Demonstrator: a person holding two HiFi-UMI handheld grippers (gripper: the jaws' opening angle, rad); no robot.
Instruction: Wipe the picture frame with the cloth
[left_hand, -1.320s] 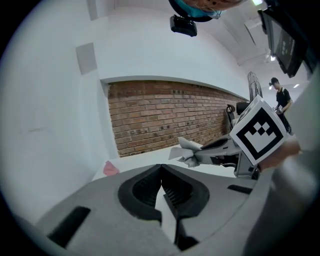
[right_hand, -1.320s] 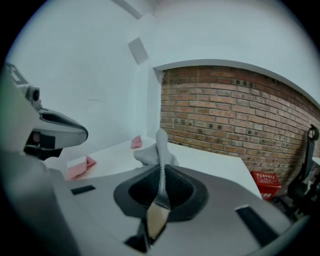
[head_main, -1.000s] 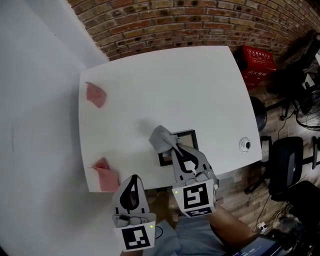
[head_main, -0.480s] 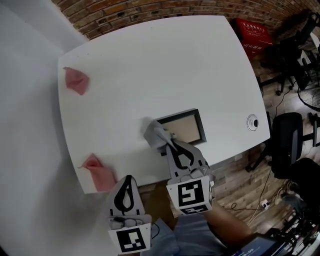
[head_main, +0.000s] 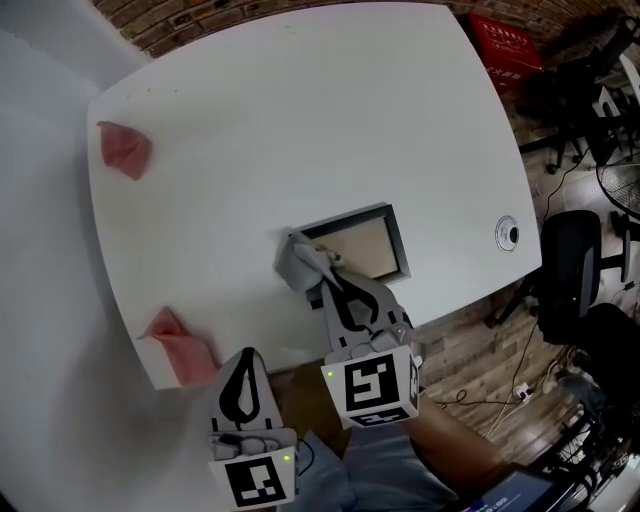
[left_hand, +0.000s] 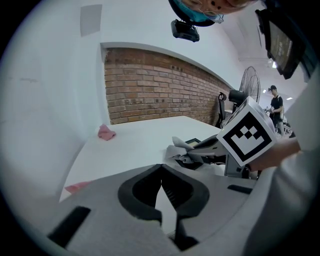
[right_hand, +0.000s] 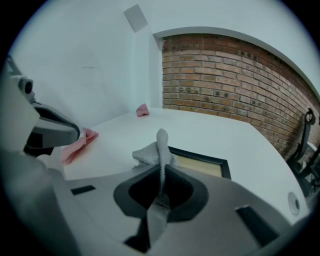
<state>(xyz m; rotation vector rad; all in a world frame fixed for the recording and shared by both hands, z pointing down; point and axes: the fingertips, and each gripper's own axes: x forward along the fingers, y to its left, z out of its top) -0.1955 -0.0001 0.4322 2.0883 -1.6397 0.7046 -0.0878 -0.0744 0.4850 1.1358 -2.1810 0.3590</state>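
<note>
A white table (head_main: 300, 120) carries the picture frame (head_main: 365, 243), lying flat. At the frame's left corner the right gripper (head_main: 324, 270) pinches the grey cloth (head_main: 298, 262), seemingly to rub it. Below-left of the frame, the left gripper (head_main: 246, 355) idles, jaws together, empty.

**Three Views Over One White Tabletop**

The head view looks steeply down from above the near edge. It takes in the whole tabletop (head_main: 300, 110), with the left gripper (head_main: 243, 352) and right gripper (head_main: 328, 280) low in frame. The left gripper view sits low, just off that near edge, facing across toward the brick wall (left_hand: 150, 85). The right gripper view rides close above the picture frame (right_hand: 197, 165), facing the same wall. All three share the frame, the grey cloth (right_hand: 147, 155) and the pink rag (right_hand: 143, 110) at the far left corner.
</note>
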